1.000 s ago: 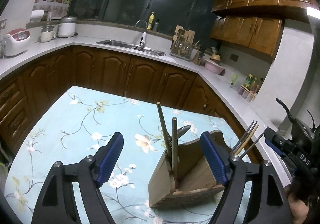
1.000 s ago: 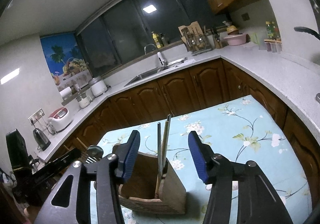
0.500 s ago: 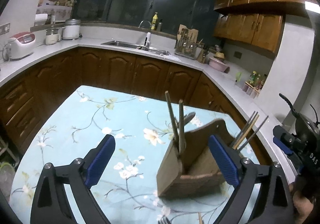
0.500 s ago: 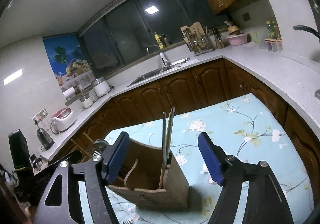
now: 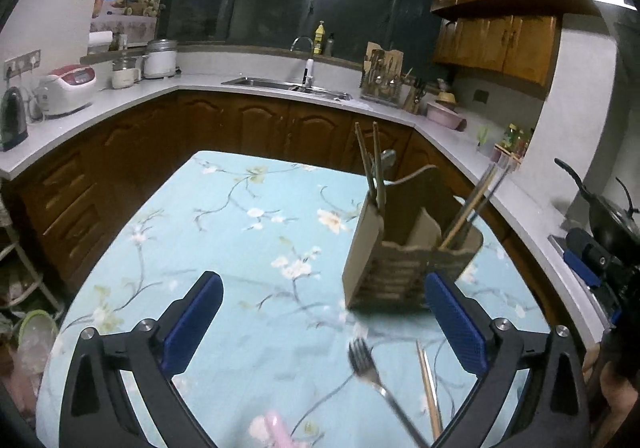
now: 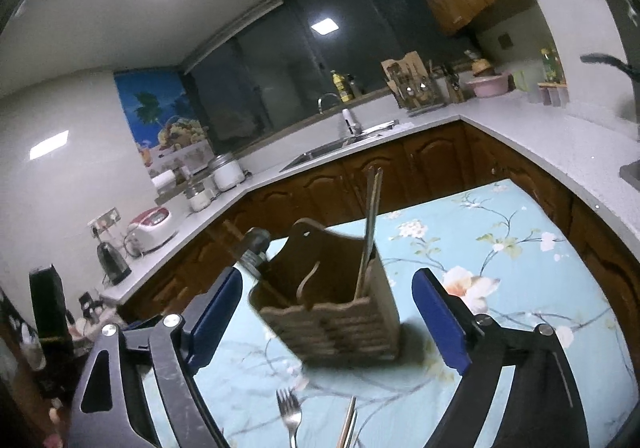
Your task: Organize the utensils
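Observation:
A wooden utensil holder (image 5: 404, 248) stands on the floral blue tablecloth (image 5: 248, 232), with chopsticks in its outer compartments and a spoon on the left. It also shows in the right wrist view (image 6: 336, 300). A metal fork (image 5: 372, 372) and a pair of chopsticks (image 5: 430, 388) lie on the cloth in front of it; the fork (image 6: 290, 414) and chopsticks (image 6: 347, 426) show in the right wrist view too. My left gripper (image 5: 324, 316) is open and empty, near side of the holder. My right gripper (image 6: 332, 316) is open and empty, its jaws either side of the holder.
A pink object (image 5: 280, 428) lies at the near edge of the cloth. Dark wood cabinets and a white counter (image 5: 120, 92) with appliances and a sink (image 5: 288, 84) wrap around the table. A black pan (image 5: 608, 216) sits at right.
Both grippers have pulled back from the holder and opened wider. The fork and the loose chopsticks on the cloth have come into view.

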### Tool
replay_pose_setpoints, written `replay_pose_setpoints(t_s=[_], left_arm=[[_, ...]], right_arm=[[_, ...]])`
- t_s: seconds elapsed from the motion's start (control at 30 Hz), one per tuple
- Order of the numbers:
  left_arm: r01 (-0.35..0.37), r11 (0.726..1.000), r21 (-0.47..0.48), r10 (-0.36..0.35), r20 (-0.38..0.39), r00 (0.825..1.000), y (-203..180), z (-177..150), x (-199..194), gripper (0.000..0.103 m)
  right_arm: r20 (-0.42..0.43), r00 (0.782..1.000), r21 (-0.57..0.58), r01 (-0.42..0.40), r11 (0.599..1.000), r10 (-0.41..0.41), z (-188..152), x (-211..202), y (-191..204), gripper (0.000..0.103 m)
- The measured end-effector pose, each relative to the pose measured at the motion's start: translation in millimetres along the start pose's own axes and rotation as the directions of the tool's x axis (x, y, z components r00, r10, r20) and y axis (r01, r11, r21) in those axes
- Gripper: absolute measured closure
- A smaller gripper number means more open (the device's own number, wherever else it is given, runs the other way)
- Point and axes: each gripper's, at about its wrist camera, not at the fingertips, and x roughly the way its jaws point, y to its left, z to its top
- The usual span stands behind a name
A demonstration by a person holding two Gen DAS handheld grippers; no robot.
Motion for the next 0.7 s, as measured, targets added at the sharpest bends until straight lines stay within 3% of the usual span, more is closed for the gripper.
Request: replay_pose_setpoints(t_s=[0.33,0.7], left_arm=[[-0.019,0.999,0.042,0.017,0.059,0.998,3,-28,-71,0.001],[-0.036,0.994,0.102,0.024,0.115,0.993,4,-72,-105,0.001]], right_arm=[[0.047,0.998,-0.154,0.055,0.987,-0.048,-35,-54,38,0.007],[0.120,0.987,-0.220,0.130,0.967,-0.106,-66,-93,55,0.001]])
